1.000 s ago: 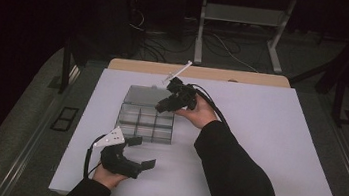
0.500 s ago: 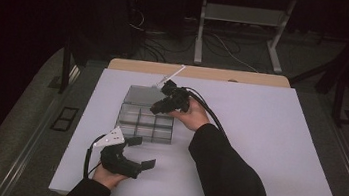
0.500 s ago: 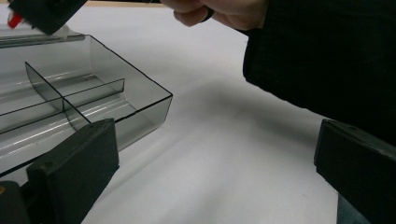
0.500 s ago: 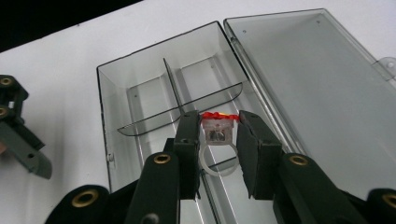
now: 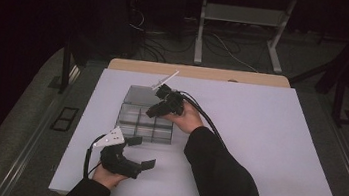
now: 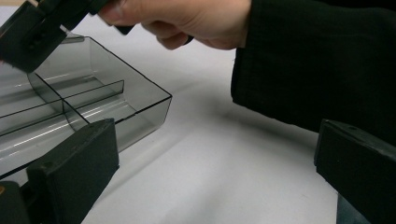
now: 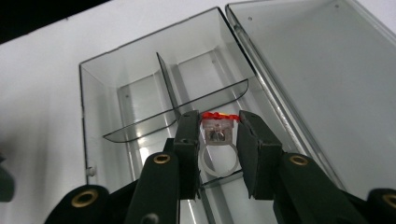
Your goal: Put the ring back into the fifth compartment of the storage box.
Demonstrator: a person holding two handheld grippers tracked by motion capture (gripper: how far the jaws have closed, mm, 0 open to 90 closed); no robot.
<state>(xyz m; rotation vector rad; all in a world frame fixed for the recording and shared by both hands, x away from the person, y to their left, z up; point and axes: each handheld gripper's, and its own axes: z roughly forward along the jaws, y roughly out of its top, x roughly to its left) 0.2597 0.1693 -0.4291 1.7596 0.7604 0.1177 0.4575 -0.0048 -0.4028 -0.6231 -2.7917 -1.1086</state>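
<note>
- My right claw (image 7: 215, 140) pinches the ring (image 7: 217, 140), band pointing back at me, straight above the divided box (image 7: 140, 93).
- My left claw (image 5: 136, 152) rests spread on the desk (image 5: 266, 154), well away.

You wear dark sleeves. Your right gripper (image 7: 217, 140) has black jaws with brass-ringed pivot holes; your left gripper (image 5: 128, 154) carries a pale three-cornered plate and black cable.

Ring over organizer box
Clear ring (image 7: 217, 140), red-topped, upright above open smoky divided box (image 7: 140, 93), lid flat beside.
</note>
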